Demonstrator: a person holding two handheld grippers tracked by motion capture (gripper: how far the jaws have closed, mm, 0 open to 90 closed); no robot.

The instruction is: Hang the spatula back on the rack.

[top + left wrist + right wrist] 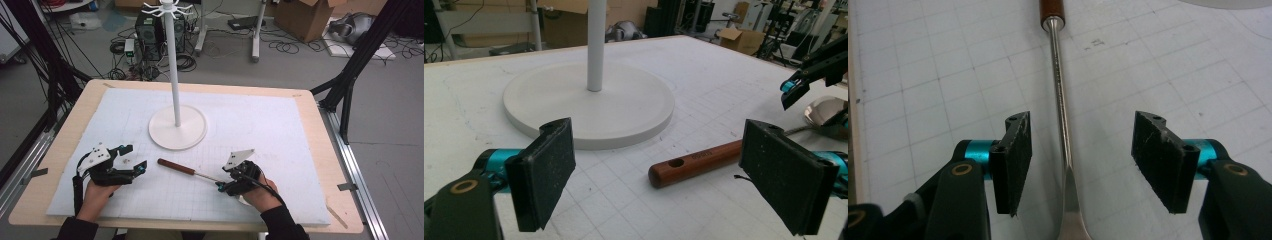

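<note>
Right gripper (1075,157) jaws parted wide, straddling steel shank of ladle (186,170), not clamping it. Wooden handle pointing toward left gripper (131,159), also spread wide, just short of handle end. Ladle flat on gridded white mat (260,125), near white stand's base (177,128).
</note>
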